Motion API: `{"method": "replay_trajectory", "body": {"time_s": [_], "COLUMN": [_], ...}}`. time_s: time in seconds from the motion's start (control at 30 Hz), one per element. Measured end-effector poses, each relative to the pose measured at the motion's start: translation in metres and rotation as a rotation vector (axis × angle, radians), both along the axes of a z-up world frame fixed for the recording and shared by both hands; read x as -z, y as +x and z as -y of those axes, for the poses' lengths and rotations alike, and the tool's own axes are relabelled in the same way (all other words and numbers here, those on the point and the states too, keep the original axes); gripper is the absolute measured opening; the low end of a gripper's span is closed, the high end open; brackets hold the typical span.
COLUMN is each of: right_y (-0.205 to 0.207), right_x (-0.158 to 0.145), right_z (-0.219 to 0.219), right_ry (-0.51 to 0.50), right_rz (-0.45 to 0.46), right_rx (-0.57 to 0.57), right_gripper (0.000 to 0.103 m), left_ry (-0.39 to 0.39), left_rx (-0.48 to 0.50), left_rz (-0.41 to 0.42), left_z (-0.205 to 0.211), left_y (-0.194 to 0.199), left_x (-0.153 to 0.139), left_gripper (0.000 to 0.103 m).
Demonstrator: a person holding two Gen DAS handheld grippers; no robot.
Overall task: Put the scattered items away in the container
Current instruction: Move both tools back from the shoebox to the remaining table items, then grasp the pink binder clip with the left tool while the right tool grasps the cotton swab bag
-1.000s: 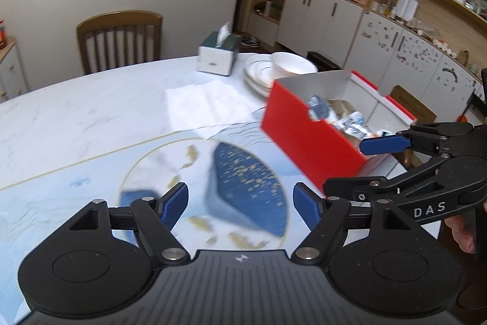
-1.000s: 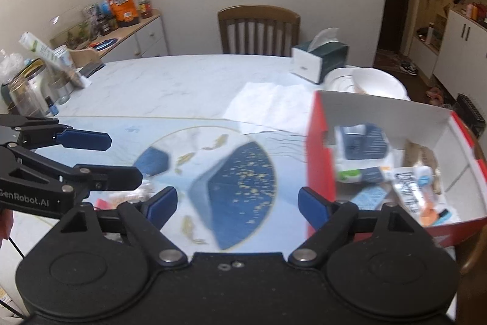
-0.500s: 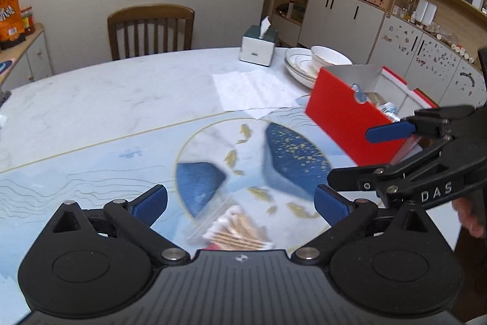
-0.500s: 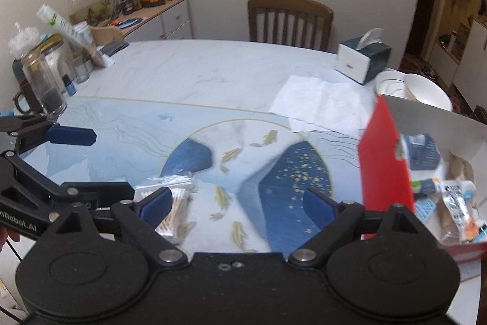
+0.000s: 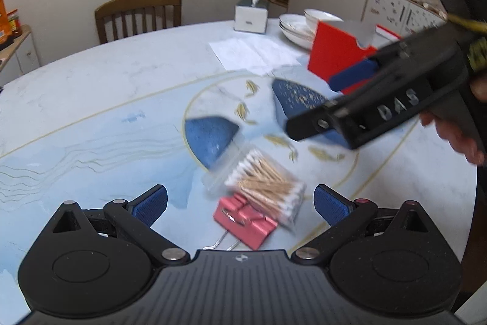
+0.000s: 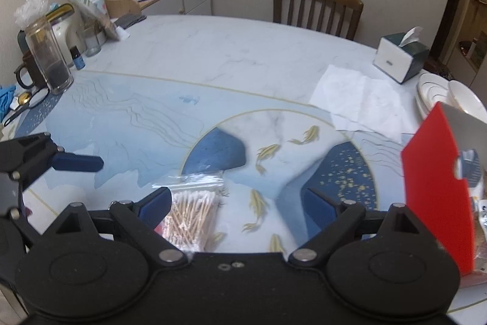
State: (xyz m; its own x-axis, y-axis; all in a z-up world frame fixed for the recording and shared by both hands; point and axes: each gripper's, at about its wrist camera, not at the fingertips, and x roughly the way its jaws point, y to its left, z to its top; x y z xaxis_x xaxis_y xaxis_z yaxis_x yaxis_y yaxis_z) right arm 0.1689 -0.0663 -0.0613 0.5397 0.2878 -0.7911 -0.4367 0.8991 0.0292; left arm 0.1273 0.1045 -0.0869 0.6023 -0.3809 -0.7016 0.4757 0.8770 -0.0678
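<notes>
A clear bag of cotton swabs lies on the blue-patterned table, partly over a red binder clip. My left gripper hovers over both, open wide, its pads clear of them. My right gripper is open too. The swab bag lies by its left finger, and little of the clip shows there. In the left wrist view the right gripper reaches in from the right, above the table. The red box with several items inside stands at the right.
White paper sheets, a tissue box, and stacked plates with a bowl lie beyond the red box. Jars, a mug and bottles crowd the table's far left. A wooden chair stands behind the table.
Both grippers have swung left, away from the red box, and come lower over the table. The swab bag and clip now lie between the left fingers, whose jaws have spread wider.
</notes>
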Motion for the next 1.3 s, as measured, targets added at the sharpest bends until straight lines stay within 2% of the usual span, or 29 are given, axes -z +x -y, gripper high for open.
{"method": "replay_trajectory", "body": {"time_s": [0.37, 0.67, 0.93, 0.97, 1.07, 1.17, 1.3], "right_y": [0.002, 0.001, 0.006, 0.007, 0.011, 0.015, 0.020], "right_x": [0.030, 0.046, 0.054, 0.054, 0.056, 0.056, 0.055], "right_z": [-0.027, -0.038, -0.036, -0.035, -0.030, -0.022, -0.009], "right_ry": [-0.053, -0.086, -0.069, -0.074, -0.061, -0.067, -0.080], "right_rz": [-0.053, -0.082, -0.110, -0.111, -0.130, -0.130, -0.126], "right_rx": [-0.056, -0.079, -0.083, -0.083, -0.077, -0.055, -0.020], "right_gripper": [0.092, 0.087, 0.069, 0.060, 0.051, 0.049, 0.048], "left_ry": [0.026, -0.008, -0.009, -0.006, -0.007, -0.009, -0.007], "left_rx": [0.062, 0.073, 0.103, 0.109, 0.116, 0.121, 0.133], "left_rz": [0.001, 0.007, 0.029, 0.034, 0.043, 0.045, 0.039], "left_z": [0.003, -0.003, -0.002, -0.002, -0.001, -0.001, -0.002], "left_y": [0.003, 0.007, 0.007, 0.007, 0.007, 0.007, 0.008], "left_x": [0.027, 0.034, 0.037, 0.037, 0.036, 0.036, 0.037], "left_gripper": [0.103, 0.103, 0.102, 0.102, 0.102, 0.100, 0.089]}}
